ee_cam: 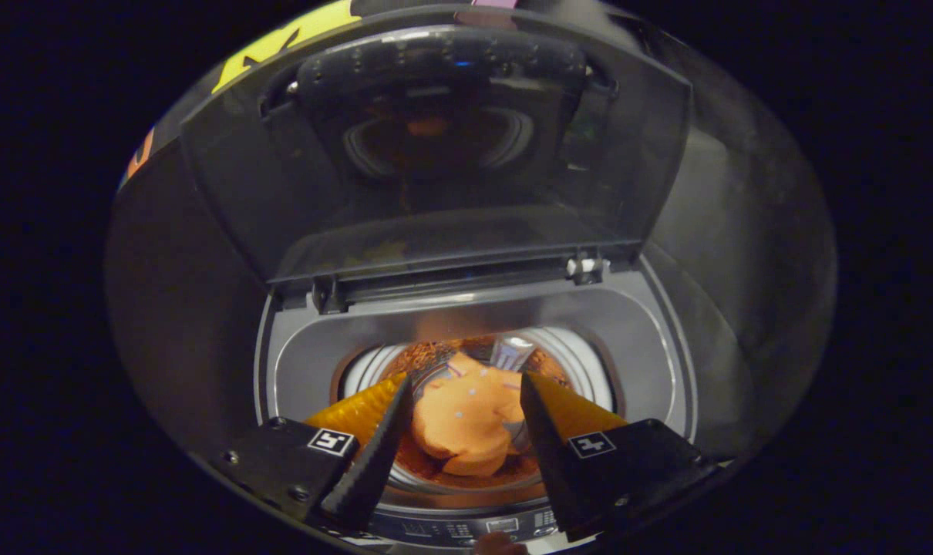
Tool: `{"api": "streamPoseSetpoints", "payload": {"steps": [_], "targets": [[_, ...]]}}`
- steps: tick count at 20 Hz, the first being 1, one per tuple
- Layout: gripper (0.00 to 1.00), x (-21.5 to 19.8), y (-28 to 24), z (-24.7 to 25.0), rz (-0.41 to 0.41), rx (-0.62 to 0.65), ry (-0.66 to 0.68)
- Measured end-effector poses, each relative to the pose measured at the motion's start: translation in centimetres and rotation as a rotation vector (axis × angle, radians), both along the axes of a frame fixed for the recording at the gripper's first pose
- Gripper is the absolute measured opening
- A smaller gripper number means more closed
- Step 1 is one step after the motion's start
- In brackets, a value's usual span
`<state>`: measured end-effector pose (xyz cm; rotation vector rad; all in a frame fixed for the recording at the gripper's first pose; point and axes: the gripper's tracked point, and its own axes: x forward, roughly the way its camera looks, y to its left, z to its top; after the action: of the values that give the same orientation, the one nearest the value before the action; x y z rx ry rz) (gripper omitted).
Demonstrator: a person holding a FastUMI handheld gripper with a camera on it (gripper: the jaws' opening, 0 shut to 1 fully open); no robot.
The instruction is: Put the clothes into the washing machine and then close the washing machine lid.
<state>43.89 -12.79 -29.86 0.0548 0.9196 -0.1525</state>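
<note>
An orange garment (466,420) lies crumpled at the bottom of the washing machine's drum (582,362), seen between and below my fingers. My gripper (465,385) hovers over the drum opening, open, with a wide gap and nothing held. The machine's dark glass lid (436,154) stands raised upright beyond the opening, hinged at the back edge (451,281). The lid mirrors the drum and the orange cloth.
The grey top deck (304,354) rings the drum opening. A control panel (482,528) runs along the machine's front edge, below my fingers. A fingertip of a person (501,545) shows at that front edge. Dark booth walls stand to both sides.
</note>
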Motion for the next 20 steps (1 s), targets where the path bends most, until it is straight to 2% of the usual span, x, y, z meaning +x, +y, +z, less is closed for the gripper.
{"api": "streamPoseSetpoints", "payload": {"steps": [3, 7, 13, 17, 20], "targets": [[0.85, -0.9, 0.6, 1.3, 0.036, -0.002, -0.009], [0.85, -1.3, 0.6, 5.3, 0.058, -0.016, -0.117], [0.85, -1.9, 2.0, 17.2, 0.117, 0.005, -0.337], [0.85, -0.4, 3.2, 24.8, 0.149, 0.026, -0.48], [0.85, 3.0, 3.7, 28.2, 0.16, 0.035, -0.526]]}}
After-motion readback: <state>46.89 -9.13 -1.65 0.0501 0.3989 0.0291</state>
